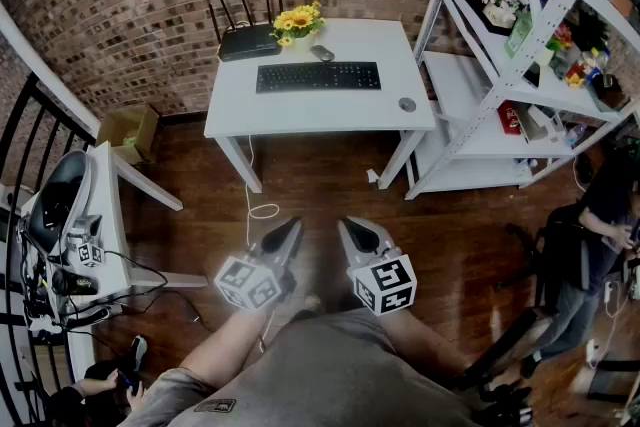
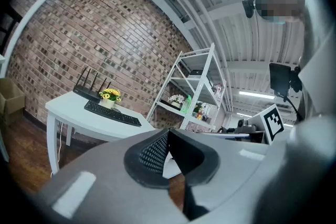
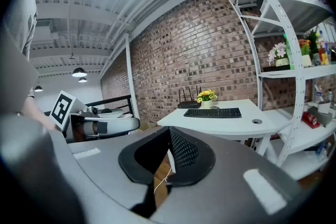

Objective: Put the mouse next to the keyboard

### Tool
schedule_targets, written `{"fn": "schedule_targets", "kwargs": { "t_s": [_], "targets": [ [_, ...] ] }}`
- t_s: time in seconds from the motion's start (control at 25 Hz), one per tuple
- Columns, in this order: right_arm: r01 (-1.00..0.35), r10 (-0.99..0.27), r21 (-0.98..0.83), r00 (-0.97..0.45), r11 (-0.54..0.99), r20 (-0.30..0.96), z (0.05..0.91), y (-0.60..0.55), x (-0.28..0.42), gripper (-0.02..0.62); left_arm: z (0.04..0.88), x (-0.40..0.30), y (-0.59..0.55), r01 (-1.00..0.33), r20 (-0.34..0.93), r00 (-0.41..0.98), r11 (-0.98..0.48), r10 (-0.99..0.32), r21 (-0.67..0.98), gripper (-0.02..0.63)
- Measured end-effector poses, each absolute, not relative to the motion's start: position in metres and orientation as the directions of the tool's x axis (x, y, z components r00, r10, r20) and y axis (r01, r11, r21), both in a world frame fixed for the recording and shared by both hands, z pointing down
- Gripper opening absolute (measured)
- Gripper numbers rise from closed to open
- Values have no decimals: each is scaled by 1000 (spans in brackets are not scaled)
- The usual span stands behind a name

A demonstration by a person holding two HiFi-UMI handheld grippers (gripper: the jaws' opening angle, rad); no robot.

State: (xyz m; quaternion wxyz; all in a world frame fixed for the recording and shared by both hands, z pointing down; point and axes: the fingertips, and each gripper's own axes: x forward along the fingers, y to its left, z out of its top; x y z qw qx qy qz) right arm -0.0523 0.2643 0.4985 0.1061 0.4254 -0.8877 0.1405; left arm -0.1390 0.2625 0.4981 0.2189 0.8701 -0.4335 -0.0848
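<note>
The left gripper (image 1: 292, 227) and the right gripper (image 1: 351, 227) hover side by side over the wooden floor (image 1: 450, 245). Each has its jaws pressed together at the tips with nothing between them. Well ahead stands one white table (image 1: 300, 115). On it lie one black keyboard (image 1: 318, 76), one mouse (image 1: 321, 53) just behind the keyboard, one pot of yellow flowers (image 1: 297, 23) beside the mouse, and one router (image 1: 248, 42). One white rack (image 1: 480, 130) stands right of the table.
</note>
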Motion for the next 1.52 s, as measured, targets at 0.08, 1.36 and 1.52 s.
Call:
{"fn": "schedule_targets", "kwargs": {
  "t_s": [0.08,1.36,1.52],
  "targets": [
    [-784,-722,-157,-616,601,315,501,261,-55,13,500,-143,259,-719,43,606,-524,-794,457,2],
    [-740,-674,-148,-663,656,325,511,25,-6,13,500,-116,29,-819,90,470,-396,-878,415,2],
    [-735,-661,-157,-667,659,344,516,5,-9,14,501,-120,10,-829,103,455,-379,-884,412,2]
  ]
}}
